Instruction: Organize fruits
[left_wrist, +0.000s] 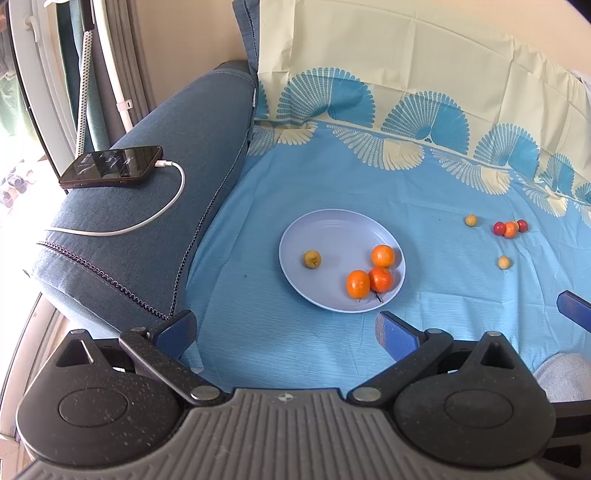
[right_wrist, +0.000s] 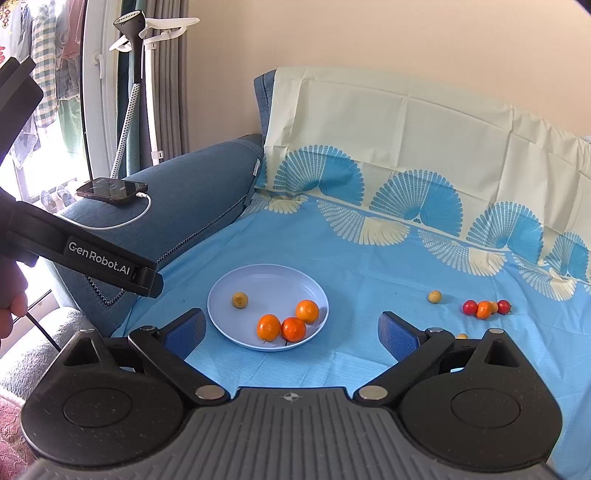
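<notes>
A pale blue plate (left_wrist: 332, 232) (right_wrist: 266, 282) lies on the blue patterned cloth. It holds three oranges (left_wrist: 380, 279) (right_wrist: 293, 329) and one small yellow fruit (left_wrist: 312, 259) (right_wrist: 240, 299). To its right on the cloth lie loose fruits: two red ones with a small orange one (left_wrist: 510, 229) (right_wrist: 484, 309) between them, and small yellow ones (left_wrist: 470, 220) (right_wrist: 434, 296). My left gripper (left_wrist: 286, 328) hovers open and empty just in front of the plate. My right gripper (right_wrist: 291, 328) is also open and empty, near the plate's front edge.
A phone (left_wrist: 110, 167) on a white charging cable rests on the blue sofa armrest (left_wrist: 192, 122) to the left. A garment steamer (right_wrist: 131, 26) stands behind it. The cloth climbs the backrest (right_wrist: 406, 122). A hand (right_wrist: 11, 299) holds the left gripper body (right_wrist: 110, 262).
</notes>
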